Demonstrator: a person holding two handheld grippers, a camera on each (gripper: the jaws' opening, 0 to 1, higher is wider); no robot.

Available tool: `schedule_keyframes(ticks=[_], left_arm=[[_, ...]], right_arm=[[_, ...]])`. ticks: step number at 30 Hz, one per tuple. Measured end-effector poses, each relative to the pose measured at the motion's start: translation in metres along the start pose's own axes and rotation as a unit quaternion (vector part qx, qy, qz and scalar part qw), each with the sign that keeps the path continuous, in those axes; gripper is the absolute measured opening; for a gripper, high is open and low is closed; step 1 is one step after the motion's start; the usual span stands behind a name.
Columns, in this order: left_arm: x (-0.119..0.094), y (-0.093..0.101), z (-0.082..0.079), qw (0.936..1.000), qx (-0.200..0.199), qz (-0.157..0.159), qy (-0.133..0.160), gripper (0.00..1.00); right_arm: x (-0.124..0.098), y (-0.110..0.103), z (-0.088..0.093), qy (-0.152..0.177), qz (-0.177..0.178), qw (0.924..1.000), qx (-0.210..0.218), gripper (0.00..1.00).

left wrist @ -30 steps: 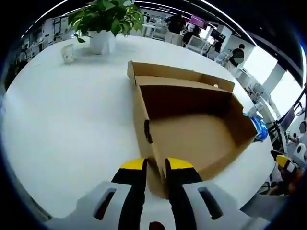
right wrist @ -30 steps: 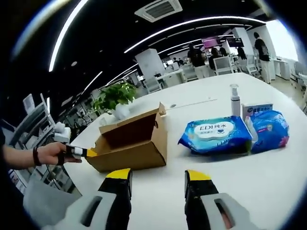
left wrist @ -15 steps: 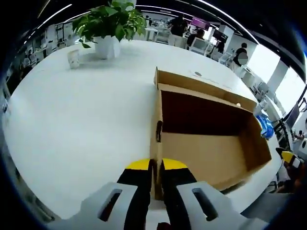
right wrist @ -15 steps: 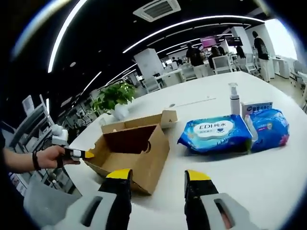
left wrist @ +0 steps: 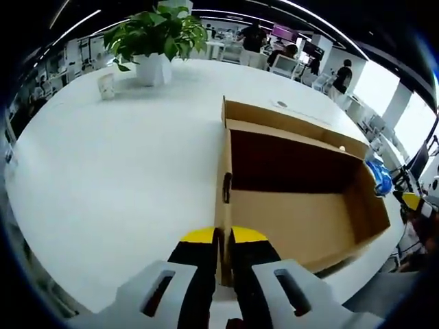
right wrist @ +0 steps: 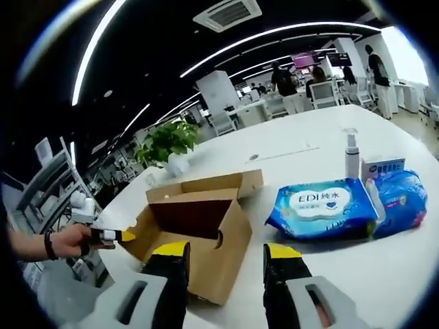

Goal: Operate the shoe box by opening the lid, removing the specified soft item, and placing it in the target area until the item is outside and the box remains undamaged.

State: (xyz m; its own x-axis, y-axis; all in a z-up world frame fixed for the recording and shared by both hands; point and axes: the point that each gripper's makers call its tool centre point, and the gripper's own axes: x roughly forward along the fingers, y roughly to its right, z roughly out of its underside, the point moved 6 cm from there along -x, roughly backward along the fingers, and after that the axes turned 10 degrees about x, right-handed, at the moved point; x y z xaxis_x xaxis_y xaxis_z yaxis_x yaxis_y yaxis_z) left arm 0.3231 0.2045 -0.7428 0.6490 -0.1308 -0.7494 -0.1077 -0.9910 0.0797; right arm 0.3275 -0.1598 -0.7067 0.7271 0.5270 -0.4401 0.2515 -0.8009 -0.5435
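Brown corrugated shoe box [left wrist: 295, 199] sits open and empty on the smooth white table [left wrist: 103, 164]. Left gripper [left wrist: 223, 236] pinches the box's near wall edge. Right gripper [right wrist: 221, 252] hovers, jaws spread, holding nothing. The right gripper view adds glossy blue wipe packs [right wrist: 322, 209] beside a pump bottle [right wrist: 352, 154].
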Motion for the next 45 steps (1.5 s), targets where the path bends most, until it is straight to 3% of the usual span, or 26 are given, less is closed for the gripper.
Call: schedule_keyframes(ticks=[4, 8, 25, 29, 45], left_arm=[[-0.001, 0.001, 0.002, 1.0000, -0.003, 0.000, 0.001, 0.04], [-0.001, 0.001, 0.002, 1.0000, 0.000, 0.000, 0.000, 0.04], [0.001, -0.001, 0.002, 1.0000, -0.007, -0.003, -0.002, 0.04], [0.002, -0.001, 0.002, 1.0000, -0.008, -0.003, -0.002, 0.04], [0.003, 0.000, 0.000, 0.9999, -0.015, -0.005, -0.002, 0.04]], right_arm=[[0.013, -0.008, -0.016, 0.016, -0.009, 0.9997, 0.018, 0.40], [0.028, -0.011, -0.029, 0.011, -0.010, 0.9998, 0.012, 0.39], [0.081, 0.007, -0.076, -0.006, 0.001, 0.9999, 0.014, 0.39], [0.098, 0.011, -0.087, -0.011, 0.014, 0.9993, 0.033, 0.39], [0.140, 0.014, -0.097, -0.035, 0.030, 0.9977, 0.049, 0.37]])
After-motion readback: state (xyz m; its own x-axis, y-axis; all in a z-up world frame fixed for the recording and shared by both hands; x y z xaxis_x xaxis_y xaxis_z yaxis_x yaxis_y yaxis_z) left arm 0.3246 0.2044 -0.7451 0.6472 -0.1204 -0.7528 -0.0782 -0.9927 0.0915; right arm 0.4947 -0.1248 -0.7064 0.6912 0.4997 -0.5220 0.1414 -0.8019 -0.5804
